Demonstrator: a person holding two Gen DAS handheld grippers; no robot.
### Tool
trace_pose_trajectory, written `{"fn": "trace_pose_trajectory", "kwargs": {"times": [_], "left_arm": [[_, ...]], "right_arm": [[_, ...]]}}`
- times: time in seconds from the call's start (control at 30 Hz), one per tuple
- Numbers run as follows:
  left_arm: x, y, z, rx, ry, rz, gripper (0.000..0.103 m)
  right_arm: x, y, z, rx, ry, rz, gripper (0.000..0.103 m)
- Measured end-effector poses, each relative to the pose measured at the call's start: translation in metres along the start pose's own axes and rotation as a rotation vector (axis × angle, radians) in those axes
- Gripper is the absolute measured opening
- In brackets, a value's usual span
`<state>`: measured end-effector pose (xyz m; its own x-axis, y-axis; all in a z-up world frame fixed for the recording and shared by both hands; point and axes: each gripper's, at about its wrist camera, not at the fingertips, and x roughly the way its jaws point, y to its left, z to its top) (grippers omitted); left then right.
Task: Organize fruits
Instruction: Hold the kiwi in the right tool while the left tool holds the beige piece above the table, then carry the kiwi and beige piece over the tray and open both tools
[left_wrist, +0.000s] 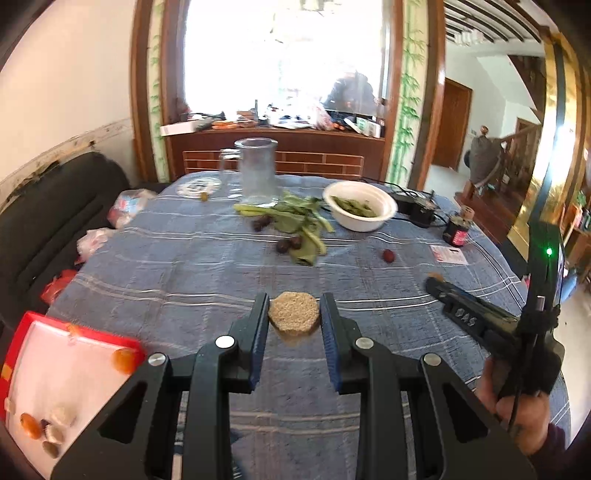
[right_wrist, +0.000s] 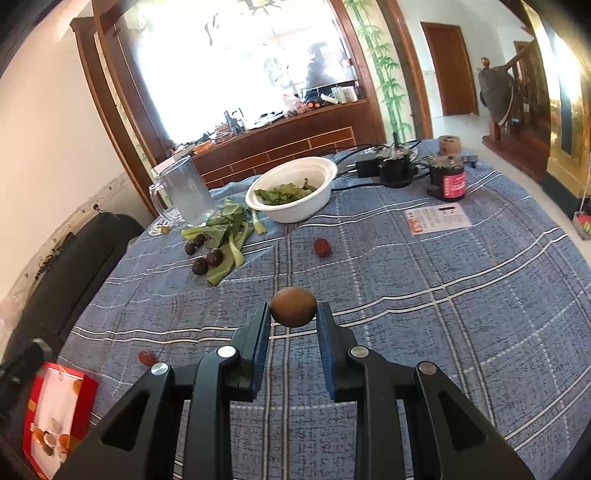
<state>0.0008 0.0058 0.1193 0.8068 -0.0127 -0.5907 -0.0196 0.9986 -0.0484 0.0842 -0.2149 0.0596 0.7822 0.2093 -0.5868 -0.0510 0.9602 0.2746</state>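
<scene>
Fruit is in both tongs. The right tongs (right_wrist: 293, 314) hold a brown kiwi (right_wrist: 293, 306) between the two blue pads, lifted above the table (right_wrist: 461, 314), which wears a blue checked cloth. The left tongs (left_wrist: 294, 317) are closed on a round beige cake with a grainy top (left_wrist: 293, 313), also held above the cloth.

On the cloth beyond the kiwi lies one red date (right_wrist: 322, 246), apart from the others. To its left, some dark plums (right_wrist: 207, 260) lie against a bunch of green leaves (right_wrist: 225, 236); two plums touch each other, and two more sit a little farther back. Another small red fruit (right_wrist: 147, 357) lies near the table edge, close to the left tongs' side.

At the near left corner stands a red box with a white inside (left_wrist: 55, 354). It contains orange fruits (left_wrist: 123, 360) and a few pale round pieces (left_wrist: 55, 430); what these pale pieces are I cannot tell.

Behind the leaves is a white bowl (right_wrist: 295, 214) with green leaves in it, and left of it a clear glass jug (right_wrist: 186, 192) stands upright. Farther right on the table are a dark jar with a red label (right_wrist: 448, 177), a printed card (right_wrist: 436, 219) and some black devices with cables (right_wrist: 391, 166). A black sofa (left_wrist: 48, 206) is beside the table on the left.
</scene>
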Motion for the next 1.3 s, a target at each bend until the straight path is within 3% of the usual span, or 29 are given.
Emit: {"fn": "trace_pose_trajectory", "kwargs": {"times": [0.17, 0.23, 0.37, 0.57, 0.67, 0.8, 0.93, 1.3], "left_arm": [[-0.034, 0.046, -0.014, -0.027, -0.004, 0.041, 0.030], [-0.057, 0.073, -0.022, -0.041, -0.022, 0.074, 0.030], [-0.091, 0.122, -0.037, -0.070, -0.068, 0.168, 0.030], [-0.126, 0.202, -0.066, -0.151, -0.107, 0.333, 0.030], [-0.133, 0.239, -0.083, -0.203, -0.098, 0.412, 0.030], [-0.129, 0.262, -0.098, -0.228, -0.062, 0.430, 0.030], [-0.119, 0.269, -0.108, -0.226, -0.026, 0.406, 0.030], [-0.090, 0.277, -0.121, -0.238, 0.053, 0.399, 0.030]], "right_arm": [[-0.012, 0.009, -0.006, -0.010, -0.033, -0.036, 0.025], [-0.020, 0.020, -0.009, 0.012, -0.025, -0.009, 0.025], [-0.046, 0.075, -0.021, -0.019, -0.021, 0.123, 0.024], [-0.074, 0.211, -0.064, -0.266, 0.039, 0.393, 0.024], [-0.077, 0.257, -0.094, -0.348, 0.104, 0.487, 0.024], [-0.072, 0.301, -0.136, -0.464, 0.186, 0.540, 0.024], [-0.060, 0.320, -0.158, -0.497, 0.260, 0.560, 0.024], [-0.061, 0.319, -0.201, -0.572, 0.350, 0.581, 0.024]]}}
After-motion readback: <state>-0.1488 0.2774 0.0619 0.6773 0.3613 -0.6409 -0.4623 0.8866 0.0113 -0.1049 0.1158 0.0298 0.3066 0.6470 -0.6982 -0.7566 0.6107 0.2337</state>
